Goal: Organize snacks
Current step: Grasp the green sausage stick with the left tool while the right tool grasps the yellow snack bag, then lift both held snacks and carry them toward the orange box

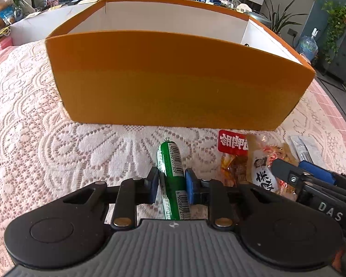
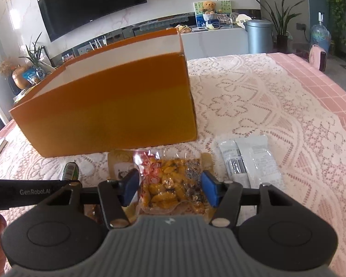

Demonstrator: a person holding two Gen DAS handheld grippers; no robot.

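A green sausage stick with barcodes lies on the lace tablecloth, and my left gripper is shut on it, blue pads against both its sides. An open orange box with white inner walls stands just beyond; it also shows in the right wrist view. My right gripper is open, its pads on either side of a clear packet of yellow snacks without squeezing it. The sausage tip shows at the left of that view. The right gripper also appears in the left wrist view, over the snack packets.
A red-labelled packet and a white-labelled packet lie right of the sausage. Two grey-white sachets lie right of the yellow snack packet. Lace cloth covers the pink table. A cabinet, plants and a television stand behind.
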